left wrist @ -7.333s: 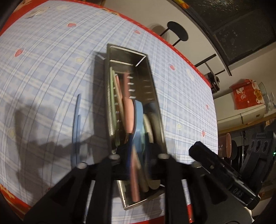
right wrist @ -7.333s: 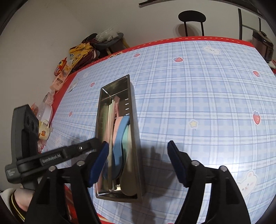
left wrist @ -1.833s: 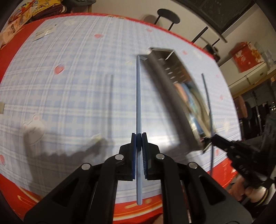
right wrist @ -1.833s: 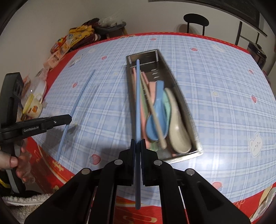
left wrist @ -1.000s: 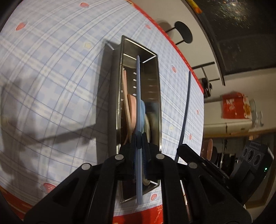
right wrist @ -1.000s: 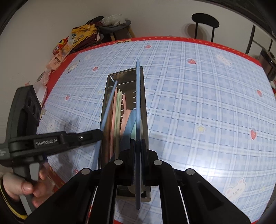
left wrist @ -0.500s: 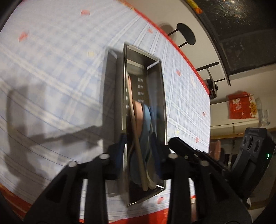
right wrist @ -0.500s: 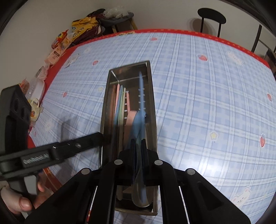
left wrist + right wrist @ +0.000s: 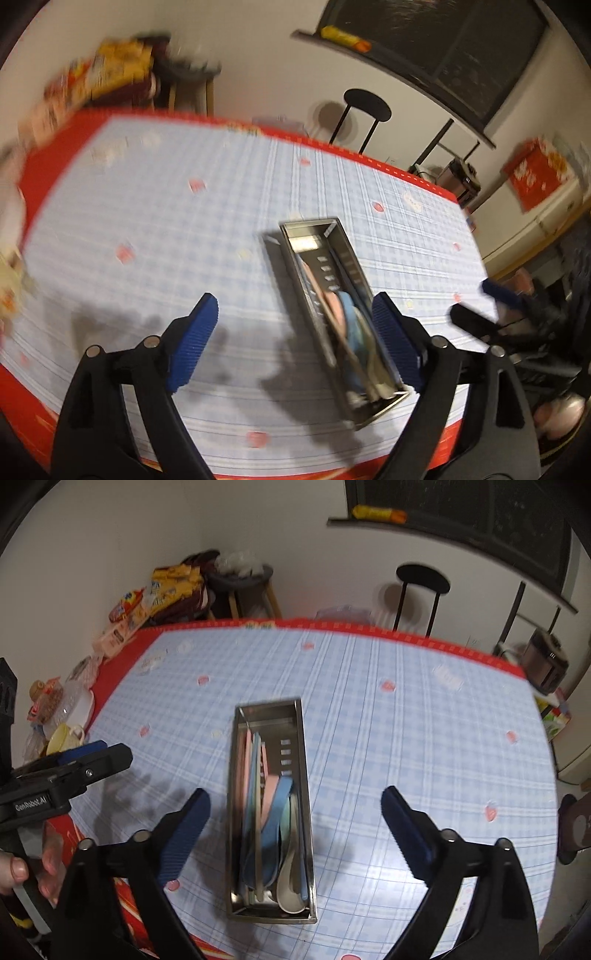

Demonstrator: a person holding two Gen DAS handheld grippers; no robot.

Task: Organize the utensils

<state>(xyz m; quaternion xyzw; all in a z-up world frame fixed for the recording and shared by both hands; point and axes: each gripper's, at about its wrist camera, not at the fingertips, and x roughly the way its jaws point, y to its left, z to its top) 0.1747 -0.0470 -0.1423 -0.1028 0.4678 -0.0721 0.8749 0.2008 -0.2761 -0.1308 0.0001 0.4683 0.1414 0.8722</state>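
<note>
Both grippers are spreading with nothing between the pads: the right gripper [image 9: 295,834] straddles the tray [image 9: 304,775] at lower centre of its frame, while the left gripper [image 9: 295,343] has the tray [image 9: 291,266] off to its right side. Its long axis runs away from the camera, utensils [image 9: 271,823] lengthwise inside. By my reading the right is better lined up.

long rectangular stainless-steel utensil tray [image 9: 304,775]: polished, mirror-glossy walls | pastel pink, blue, green and cream spoons and chopsticks [image 9: 275,812]: smooth, plastic-looking, faint sheen | blue-checked tablecloth with red border [image 9: 406,757]: smooth, wipeable, slight gloss | blue ribbed finger pads [image 9: 184,830]: matt, rubbery, on matt black plastic arms
</note>
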